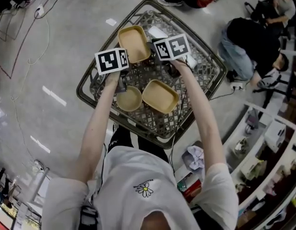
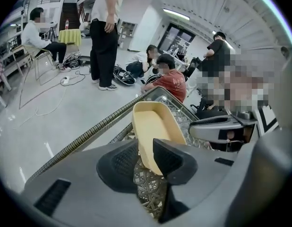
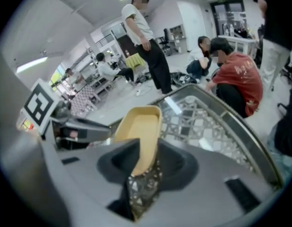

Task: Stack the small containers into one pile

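Bright overhead strip lighting, floor glare; fisheye-warped edges, soft blur

The person wears a white short-sleeved T-shirt (image 1: 138, 176) with a small white-and-yellow daisy (image 1: 144, 189) printed on the chest, and dark trousers (image 1: 120, 139) with pale stripes. The left tool (image 2: 144, 161) and right tool (image 3: 148, 162) have grey moulded bodies and black ribbed pads (image 2: 170, 160). Each carries a white cube (image 1: 112, 60) bearing black square markers.

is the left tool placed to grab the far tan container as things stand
Probably yes: the left tool stands open with the near rim of the far tan container between its jaws, and nothing blocks it.
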